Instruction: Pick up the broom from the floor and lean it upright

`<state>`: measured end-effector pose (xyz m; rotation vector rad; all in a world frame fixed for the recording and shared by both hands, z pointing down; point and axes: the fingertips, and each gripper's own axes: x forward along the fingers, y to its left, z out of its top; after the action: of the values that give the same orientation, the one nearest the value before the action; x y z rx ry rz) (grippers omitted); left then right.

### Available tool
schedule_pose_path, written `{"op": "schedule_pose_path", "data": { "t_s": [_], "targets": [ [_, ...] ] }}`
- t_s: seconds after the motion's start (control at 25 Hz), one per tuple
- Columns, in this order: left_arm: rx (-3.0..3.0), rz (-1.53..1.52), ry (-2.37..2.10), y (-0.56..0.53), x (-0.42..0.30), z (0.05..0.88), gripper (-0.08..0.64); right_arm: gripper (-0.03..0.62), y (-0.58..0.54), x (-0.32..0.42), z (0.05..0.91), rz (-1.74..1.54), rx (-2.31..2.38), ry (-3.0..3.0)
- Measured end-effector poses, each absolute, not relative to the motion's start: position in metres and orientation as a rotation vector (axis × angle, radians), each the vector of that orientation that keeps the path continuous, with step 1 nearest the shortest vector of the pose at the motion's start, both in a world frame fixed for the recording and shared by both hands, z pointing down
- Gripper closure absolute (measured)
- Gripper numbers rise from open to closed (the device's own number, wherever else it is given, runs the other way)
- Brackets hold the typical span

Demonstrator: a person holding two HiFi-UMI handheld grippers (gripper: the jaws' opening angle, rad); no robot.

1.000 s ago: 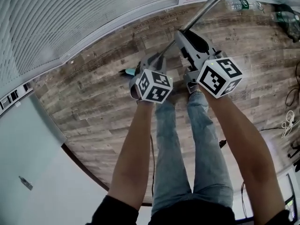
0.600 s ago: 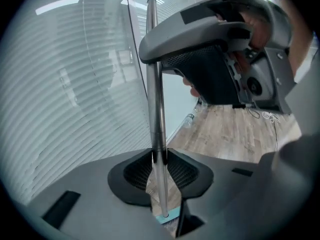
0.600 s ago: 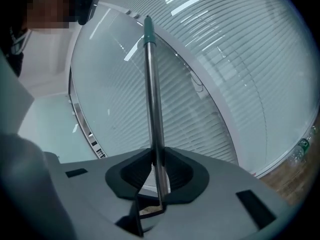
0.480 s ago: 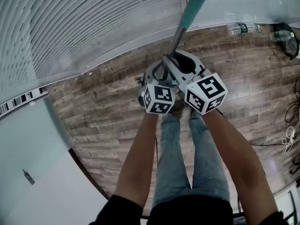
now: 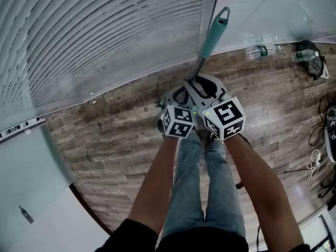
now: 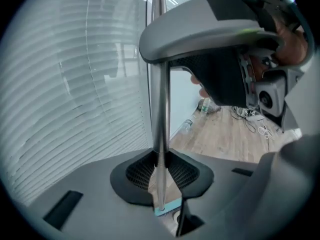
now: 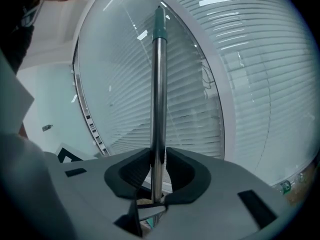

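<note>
Change since a second ago: the broom [image 5: 209, 43] lay at a low slant over the floor [image 5: 115, 135] with its top out of shot; now it stands close to vertical, its teal grip [image 5: 214, 30] in front of the slatted blinds [image 5: 105, 35]. Both hands have come up and drawn together, marker cubes nearly touching. Left gripper [image 5: 181, 92]: jaws narrow, dark pads closed on the shaft [image 6: 159, 109], which sits in the V-notch. Right gripper [image 5: 203, 85]: jaws narrow on the same shaft [image 7: 159, 84], higher up it; they have just been opening a little, yet the pole sits between the pads and both look in contact. Judgement: the lift is largely done; what remains is to tip the top against the wall or blinds and let go. Whether the broom head bears on the floor cannot be told. Materials: shaft is a thin, round, polished metal tube, likely slippery in a loosening grip; the grip sleeve is matt teal plastic with a hanging loop; pads are ribbed black rubber; the floor is grey-brown wood-grain plank
</note>
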<state>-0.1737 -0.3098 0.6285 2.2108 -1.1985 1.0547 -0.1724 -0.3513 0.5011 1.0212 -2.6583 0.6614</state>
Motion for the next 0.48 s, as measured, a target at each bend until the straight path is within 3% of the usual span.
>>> {"op": "schedule_pose_path", "data": {
  "t_s": [0.48],
  "targets": [
    [2.196,1.019,-1.025,-0.322,-0.15,0.658,0.463,0.497,-0.388,-0.165,0.492,0.655,1.086,-2.594]
  ]
}}
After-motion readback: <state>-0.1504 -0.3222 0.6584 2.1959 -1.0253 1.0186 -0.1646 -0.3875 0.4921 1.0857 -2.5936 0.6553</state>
